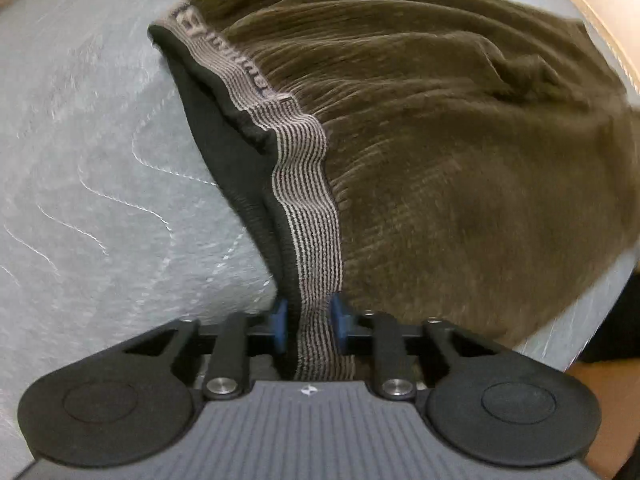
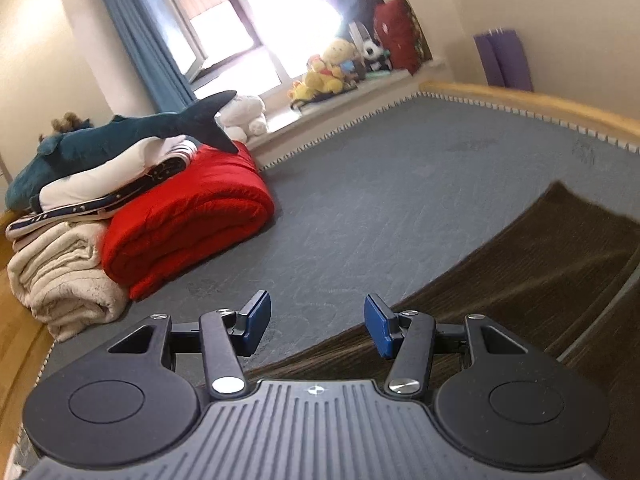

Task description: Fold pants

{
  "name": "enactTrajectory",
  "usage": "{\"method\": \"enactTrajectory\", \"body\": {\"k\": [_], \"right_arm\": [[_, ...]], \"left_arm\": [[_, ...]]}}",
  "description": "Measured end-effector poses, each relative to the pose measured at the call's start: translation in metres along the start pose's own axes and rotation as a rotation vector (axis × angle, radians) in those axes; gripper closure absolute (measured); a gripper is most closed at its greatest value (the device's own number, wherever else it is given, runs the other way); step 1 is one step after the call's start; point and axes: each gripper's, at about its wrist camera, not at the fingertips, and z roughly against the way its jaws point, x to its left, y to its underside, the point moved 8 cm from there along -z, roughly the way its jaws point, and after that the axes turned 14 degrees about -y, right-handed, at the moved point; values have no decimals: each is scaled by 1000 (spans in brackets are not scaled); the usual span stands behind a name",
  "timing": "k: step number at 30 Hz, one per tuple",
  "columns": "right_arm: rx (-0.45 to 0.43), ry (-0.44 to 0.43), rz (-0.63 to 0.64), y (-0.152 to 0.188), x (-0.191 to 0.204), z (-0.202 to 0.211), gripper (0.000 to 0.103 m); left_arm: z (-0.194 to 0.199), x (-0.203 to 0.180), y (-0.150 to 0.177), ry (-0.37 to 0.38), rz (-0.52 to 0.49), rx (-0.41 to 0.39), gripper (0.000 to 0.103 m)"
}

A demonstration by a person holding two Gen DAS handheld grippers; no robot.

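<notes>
1. Left wrist view: the pants were of olive-brown ribbed cloth like corduroy, lying rumpled in broad soft folds on the grey quilted bed.
2. Their waistband was a grey and black striped elastic with lettering too blurred to read, and it ran from the far left of the garment down toward the camera; a dark lining showed on its left side.
3. The left hand-held gripper was clamped on that waistband, its blue pads pressed to either side of the striped elastic, so that the cloth rose from the bed to the jaws.
4. A wooden bed frame edged the mattress at the upper right.
5. Right wrist view: the pants appeared as a dark brown band stretching from under the gripper to the right across the grey bed, lying flat with one straight far edge.
6. The right hand-held gripper stood with its jaws apart and nothing between them, above the near edge of the cloth.
7. Well apart on the left lay a red quilt, a beige blanket and a shark plush.
</notes>
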Motion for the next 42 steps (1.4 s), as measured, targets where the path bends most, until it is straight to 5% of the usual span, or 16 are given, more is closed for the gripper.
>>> {"method": "enactTrajectory", "body": {"k": [2, 5, 6, 11, 12, 13, 14, 15, 22, 25, 30, 35, 39, 42], "right_arm": [[-22, 15, 22, -8, -3, 20, 48], [-54, 33, 56, -13, -10, 53, 48], [-61, 49, 65, -10, -15, 63, 48], [-7, 157, 25, 18, -44, 81, 48], [1, 152, 18, 20, -47, 82, 48], [12, 154, 25, 23, -48, 81, 48], [24, 165, 41, 24, -49, 80, 48], [33, 175, 54, 25, -51, 80, 48], [18, 199, -23, 23, -68, 82, 48], [36, 155, 17, 19, -61, 82, 48], [41, 121, 126, 11, -53, 90, 49], [31, 159, 60, 15, -68, 96, 49], [13, 174, 42, 15, -74, 98, 49], [22, 188, 16, 17, -81, 96, 49]], "left_arm": [[8, 7, 9, -83, -64, -11, 100], [-15, 24, 42, -393, -300, 68, 103], [-19, 25, 49, -397, -327, 73, 103], [39, 44, 7, -81, 84, -179, 98], [45, 38, 3, -37, 88, -201, 84], [43, 29, 2, -8, 81, -189, 71], [39, 23, 2, 9, 68, -167, 47], [33, 15, 1, 13, 49, -151, 41], [-14, 12, -5, 16, 107, -40, 41], [-24, 8, 1, 20, 70, -21, 47], [-9, 3, 5, 26, -13, -72, 92], [15, 19, 16, 89, 35, -94, 95], [-5, 7, 40, -74, -141, -41, 102], [14, 13, 24, -78, -79, -145, 99]]}}
